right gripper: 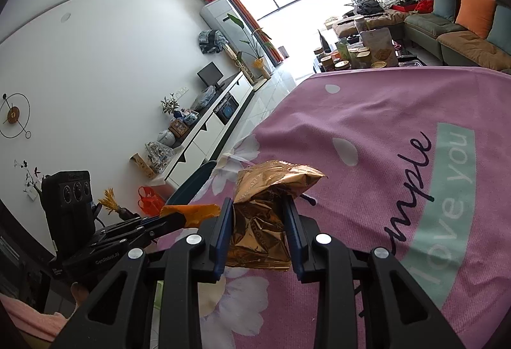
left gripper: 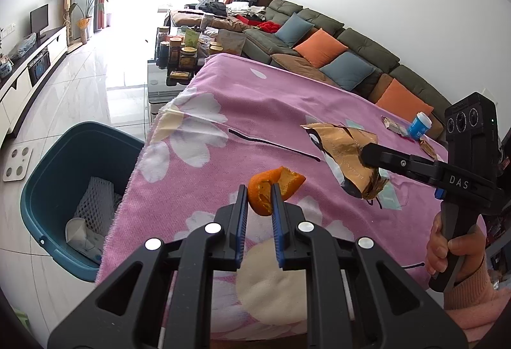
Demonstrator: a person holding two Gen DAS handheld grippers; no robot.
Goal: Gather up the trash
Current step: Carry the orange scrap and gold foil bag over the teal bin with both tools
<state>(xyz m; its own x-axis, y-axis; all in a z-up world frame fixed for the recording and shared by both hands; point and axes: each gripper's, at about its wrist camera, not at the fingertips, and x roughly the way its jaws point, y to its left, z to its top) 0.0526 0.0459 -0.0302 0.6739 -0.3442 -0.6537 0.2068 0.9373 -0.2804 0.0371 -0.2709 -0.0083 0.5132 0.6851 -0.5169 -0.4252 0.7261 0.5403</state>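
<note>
The left gripper [left gripper: 259, 196] pinched a curled orange peel [left gripper: 274, 189] above the pink blanket [left gripper: 255, 112]. The right gripper [right gripper: 258, 215] squeezed a crumpled gold wrapper [right gripper: 265, 221]. Its side read "DAS"; the blanket said "love you".

Readable stuff: "DAS" in pale letters on the black body of the right gripper [left gripper: 370, 154], just behind its jaws. The pink blanket [right gripper: 367, 125] has "love you" on a mint band right of the jaws, with dark script ending "mple" beside it. Everything else is too small.
</note>
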